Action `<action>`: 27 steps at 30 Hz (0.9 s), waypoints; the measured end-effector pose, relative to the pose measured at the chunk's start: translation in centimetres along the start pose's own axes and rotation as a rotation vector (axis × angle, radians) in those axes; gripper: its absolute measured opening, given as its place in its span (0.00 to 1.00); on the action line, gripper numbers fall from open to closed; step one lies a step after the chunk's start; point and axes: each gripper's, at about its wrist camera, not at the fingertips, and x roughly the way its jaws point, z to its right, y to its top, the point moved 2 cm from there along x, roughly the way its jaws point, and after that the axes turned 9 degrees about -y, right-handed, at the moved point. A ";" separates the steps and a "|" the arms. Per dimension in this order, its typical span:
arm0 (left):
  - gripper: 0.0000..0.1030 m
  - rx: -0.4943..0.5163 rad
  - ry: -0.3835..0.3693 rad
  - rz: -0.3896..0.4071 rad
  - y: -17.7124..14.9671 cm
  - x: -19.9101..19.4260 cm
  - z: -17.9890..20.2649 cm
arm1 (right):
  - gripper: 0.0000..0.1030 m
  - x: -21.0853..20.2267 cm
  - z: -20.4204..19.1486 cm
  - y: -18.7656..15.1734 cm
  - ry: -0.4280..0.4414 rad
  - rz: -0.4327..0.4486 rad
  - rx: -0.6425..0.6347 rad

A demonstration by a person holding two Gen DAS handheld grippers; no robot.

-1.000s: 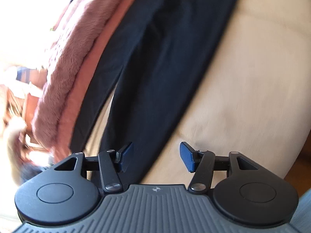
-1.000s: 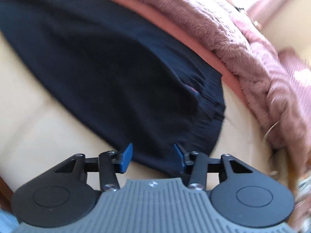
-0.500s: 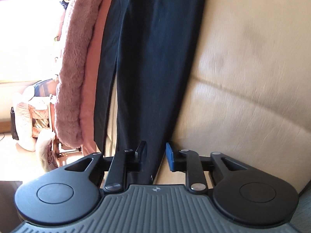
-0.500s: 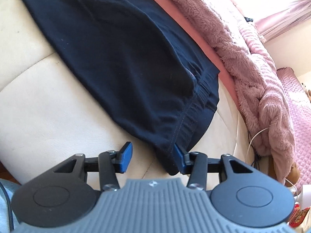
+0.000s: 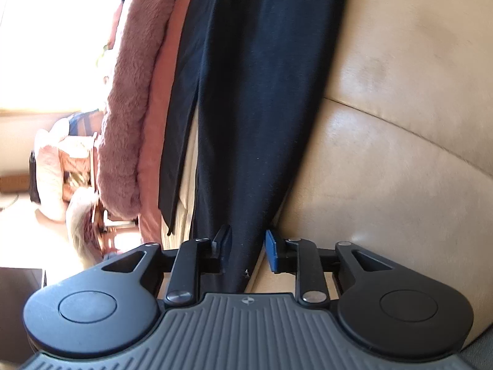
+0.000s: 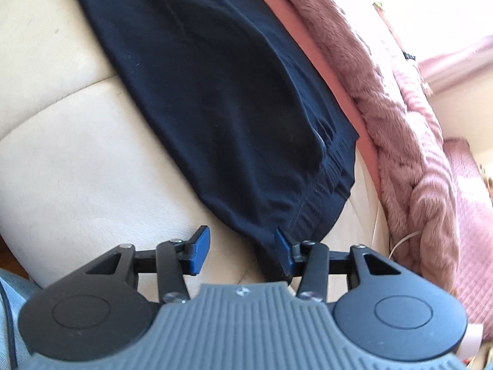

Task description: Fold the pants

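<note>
The dark navy pants (image 5: 255,98) lie stretched along my cream leather sofa (image 5: 400,160), with a fuzzy pink blanket (image 5: 132,98) bunched along their far edge. My left gripper (image 5: 246,251) sits at the leg end — its fingers partly apart, the narrow hem running down between them, the pads not yet pressed onto the cloth. My right gripper (image 6: 242,251) is at the waistband (image 6: 326,185) end, fingers spread wide; the waistband corner reaches the inner face of one blue pad (image 6: 283,246), while the other pad hangs over bare cushion.
</note>
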 end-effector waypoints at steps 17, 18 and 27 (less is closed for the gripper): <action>0.00 -0.584 -0.084 -0.021 0.1 -1.0 -6.2 | 0.00 0.6 -1.5 -2.2 -0.137 0.057 -0.348; 0.00 -0.616 -0.076 -0.007 0.0 -1.4 -6.9 | 0.00 0.4 -1.2 -2.1 -0.138 0.056 -0.324; 0.00 -0.806 0.013 0.063 2.1 -2.9 -14.0 | 0.00 -0.2 3.9 0.2 -0.193 0.071 -0.128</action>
